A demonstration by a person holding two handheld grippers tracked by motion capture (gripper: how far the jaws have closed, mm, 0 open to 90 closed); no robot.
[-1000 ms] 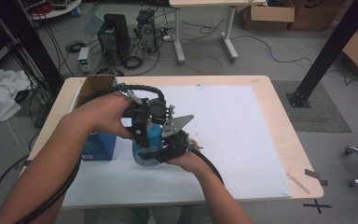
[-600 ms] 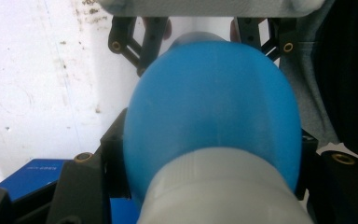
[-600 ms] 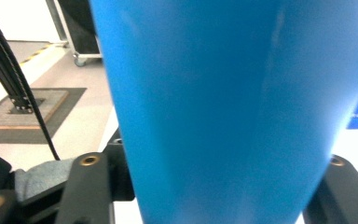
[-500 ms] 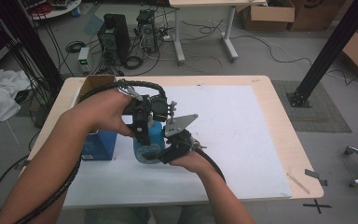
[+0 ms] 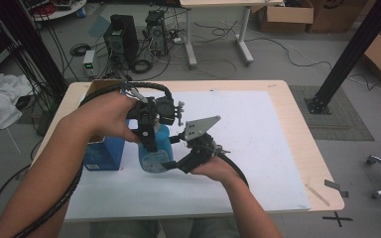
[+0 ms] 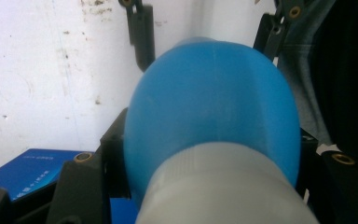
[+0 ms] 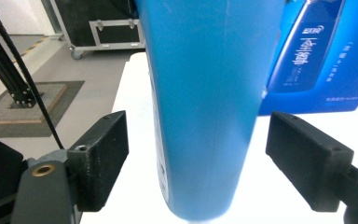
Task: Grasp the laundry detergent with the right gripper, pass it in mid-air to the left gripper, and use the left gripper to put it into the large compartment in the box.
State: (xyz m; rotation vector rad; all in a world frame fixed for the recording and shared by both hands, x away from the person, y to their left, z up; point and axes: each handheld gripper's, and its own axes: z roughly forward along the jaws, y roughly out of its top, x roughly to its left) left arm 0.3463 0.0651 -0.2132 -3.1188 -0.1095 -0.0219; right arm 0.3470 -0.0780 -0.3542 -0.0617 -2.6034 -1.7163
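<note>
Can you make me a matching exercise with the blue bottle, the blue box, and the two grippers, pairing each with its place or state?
Things:
1. blue bottle
2. blue box
3. left gripper
4. right gripper

States:
A. jaws just opened, standing apart either side of the bottle's lower body
B. clamped on the bottle's upper part
C. stands on the white table cover beside the bottle
D. held upright over the table

Pairs: 1-D, 2-C, 3-B, 4-A

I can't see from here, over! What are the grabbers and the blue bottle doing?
Left gripper shut on blue bottle. Right gripper jaws just opening, bottle between, pads clear. Blue box close beside.
</note>
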